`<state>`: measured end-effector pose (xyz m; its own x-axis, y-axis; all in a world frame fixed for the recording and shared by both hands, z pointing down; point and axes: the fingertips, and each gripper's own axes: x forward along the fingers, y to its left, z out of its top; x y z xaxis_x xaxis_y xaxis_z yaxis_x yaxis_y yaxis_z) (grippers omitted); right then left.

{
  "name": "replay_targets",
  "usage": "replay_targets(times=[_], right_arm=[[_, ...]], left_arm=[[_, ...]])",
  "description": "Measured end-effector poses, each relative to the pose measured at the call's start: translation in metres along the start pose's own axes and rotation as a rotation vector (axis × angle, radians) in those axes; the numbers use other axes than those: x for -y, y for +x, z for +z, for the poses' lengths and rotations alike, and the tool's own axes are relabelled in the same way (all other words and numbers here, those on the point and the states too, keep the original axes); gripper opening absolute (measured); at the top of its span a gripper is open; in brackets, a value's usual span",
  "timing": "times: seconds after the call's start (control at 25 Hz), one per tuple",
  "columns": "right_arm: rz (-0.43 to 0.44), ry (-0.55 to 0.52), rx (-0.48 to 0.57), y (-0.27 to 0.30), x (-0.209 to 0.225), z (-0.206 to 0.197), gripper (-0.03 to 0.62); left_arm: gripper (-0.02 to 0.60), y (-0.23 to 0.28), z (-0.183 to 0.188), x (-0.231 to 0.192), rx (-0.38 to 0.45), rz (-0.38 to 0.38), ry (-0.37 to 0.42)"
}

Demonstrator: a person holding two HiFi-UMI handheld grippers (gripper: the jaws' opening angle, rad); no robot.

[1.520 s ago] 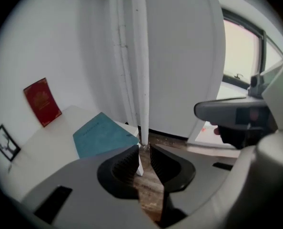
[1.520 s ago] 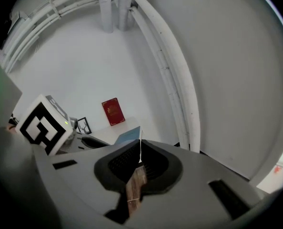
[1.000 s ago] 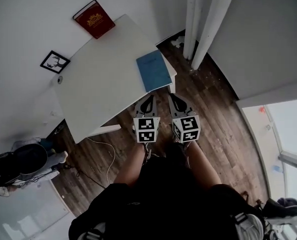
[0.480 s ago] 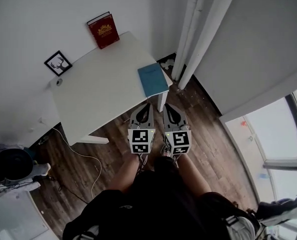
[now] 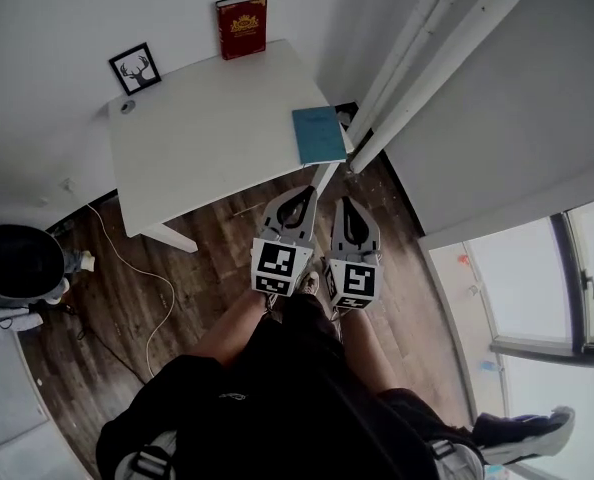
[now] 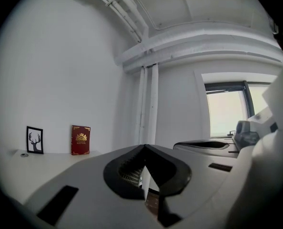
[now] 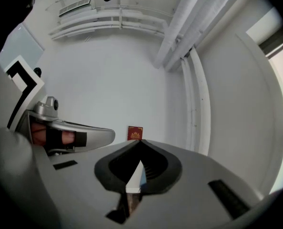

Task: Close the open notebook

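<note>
The left hand-held gripper [image 5: 299, 203] and right hand-held gripper [image 5: 344, 211] hovered side by side off the white surface [image 5: 207, 138], each with jaws pressed together, empty. Beyond their tips, untouched, the blue notebook [image 5: 319, 134] lay closed at the surface's right corner.

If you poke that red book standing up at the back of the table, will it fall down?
Probably, if poked sideways: the red book stands upright on its narrow bottom edge on the table. Pushed straight back it likely stays, with the wall close behind. It looks stiff, so it shouldn't flop.
</note>
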<state>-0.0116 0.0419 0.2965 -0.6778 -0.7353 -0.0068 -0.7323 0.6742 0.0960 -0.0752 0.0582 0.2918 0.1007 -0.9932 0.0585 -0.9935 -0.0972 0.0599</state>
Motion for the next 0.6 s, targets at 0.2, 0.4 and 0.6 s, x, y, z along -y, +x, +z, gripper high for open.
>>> replay_targets(times=[0.2, 0.4, 0.6], right_arm=[[-0.002, -0.023, 0.025, -0.013, -0.011, 0.012, 0.023], [0.011, -0.047, 0.042, -0.018, -0.019, 0.022, 0.023], [0.018, -0.051, 0.049, -0.023, -0.025, 0.026, 0.023]], left_arm=[[0.003, -0.018, 0.002, 0.002, 0.011, -0.003, 0.012], [0.003, -0.028, 0.007, 0.006, 0.024, -0.008, 0.013], [0.003, -0.035, 0.008, 0.009, 0.030, -0.012, 0.015]])
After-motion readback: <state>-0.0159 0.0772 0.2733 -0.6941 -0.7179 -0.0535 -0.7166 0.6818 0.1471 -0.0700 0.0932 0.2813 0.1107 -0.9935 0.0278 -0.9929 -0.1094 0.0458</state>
